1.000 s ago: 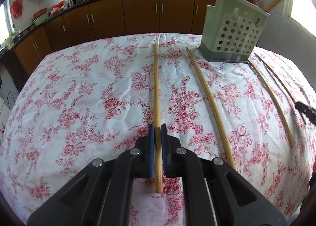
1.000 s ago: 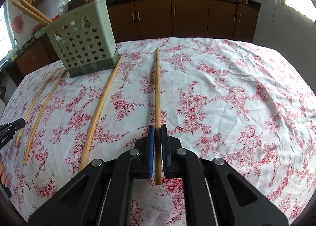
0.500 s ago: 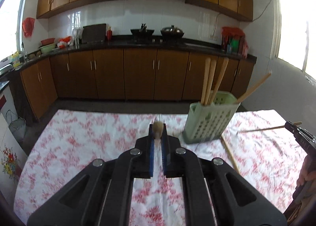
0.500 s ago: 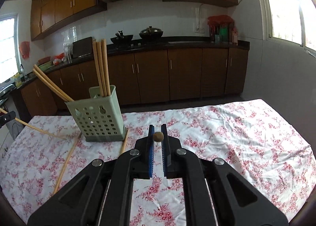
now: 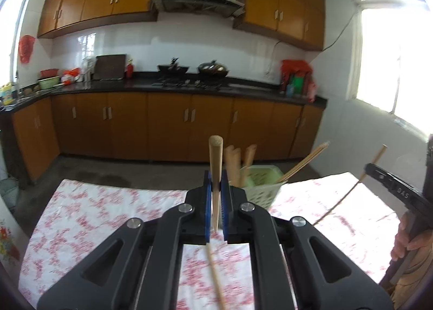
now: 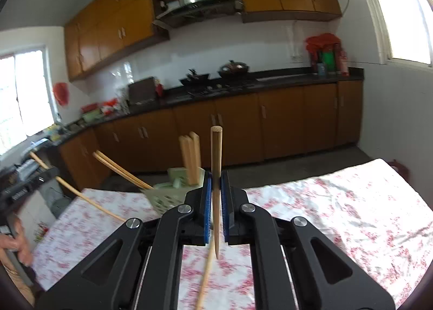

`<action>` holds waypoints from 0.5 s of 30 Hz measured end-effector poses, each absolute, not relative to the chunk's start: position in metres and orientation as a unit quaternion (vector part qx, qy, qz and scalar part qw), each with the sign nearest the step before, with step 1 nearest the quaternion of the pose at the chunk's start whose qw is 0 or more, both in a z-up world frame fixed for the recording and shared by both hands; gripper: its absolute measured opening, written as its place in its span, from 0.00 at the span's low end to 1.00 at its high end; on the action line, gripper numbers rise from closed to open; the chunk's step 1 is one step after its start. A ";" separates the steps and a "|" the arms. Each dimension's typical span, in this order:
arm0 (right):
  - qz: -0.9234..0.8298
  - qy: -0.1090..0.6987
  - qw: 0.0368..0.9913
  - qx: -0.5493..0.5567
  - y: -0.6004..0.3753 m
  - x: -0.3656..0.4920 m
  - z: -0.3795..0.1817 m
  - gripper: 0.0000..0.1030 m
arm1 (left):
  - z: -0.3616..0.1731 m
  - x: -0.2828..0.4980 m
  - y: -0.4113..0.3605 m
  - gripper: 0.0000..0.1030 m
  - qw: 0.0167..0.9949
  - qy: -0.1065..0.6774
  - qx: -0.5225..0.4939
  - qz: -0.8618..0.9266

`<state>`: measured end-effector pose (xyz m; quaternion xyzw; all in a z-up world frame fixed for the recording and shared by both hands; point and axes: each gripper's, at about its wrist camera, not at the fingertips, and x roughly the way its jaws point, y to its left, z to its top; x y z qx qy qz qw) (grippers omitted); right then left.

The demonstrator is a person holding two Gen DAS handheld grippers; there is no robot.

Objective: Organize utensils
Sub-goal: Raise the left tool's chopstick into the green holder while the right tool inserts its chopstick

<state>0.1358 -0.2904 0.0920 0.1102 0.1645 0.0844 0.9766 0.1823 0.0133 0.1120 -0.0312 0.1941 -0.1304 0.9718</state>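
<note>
Now the left gripper (image 5: 215,196) pinches a chopstick (image 5: 215,163) that stands nearly upright between its blue pads, and the right gripper (image 6: 215,199) clamps another chopstick (image 6: 216,163) likewise. Ahead and below both sits the green holder (image 5: 261,185) on the floral tablecloth (image 5: 89,218), its open top crowded by slanting sticks. The left looks nearer; free air lies above the holder.

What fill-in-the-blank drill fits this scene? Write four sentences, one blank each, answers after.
1. Each tongs, left and right, is shut on one ____.
2. The green holder stands on a ____ tablecloth.
3. The kitchen cabinets are ____ in colour.
4. Another chopstick lies loose on the ____.

Answers: chopstick; floral; brown; table
</note>
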 end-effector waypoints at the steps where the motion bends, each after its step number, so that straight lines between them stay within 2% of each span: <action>1: 0.093 0.153 0.977 0.113 -0.288 0.134 0.101 0.07 | 0.119 0.180 0.009 0.07 0.972 0.185 -0.035 -0.137; 10: 0.102 0.047 0.987 0.113 -0.264 0.148 0.155 0.07 | 0.171 0.192 -0.032 0.07 0.983 0.100 -0.042 -0.148; 15: 0.078 0.028 0.991 0.103 -0.251 0.178 0.149 0.07 | 0.176 0.218 -0.047 0.07 0.987 0.080 -0.032 -0.139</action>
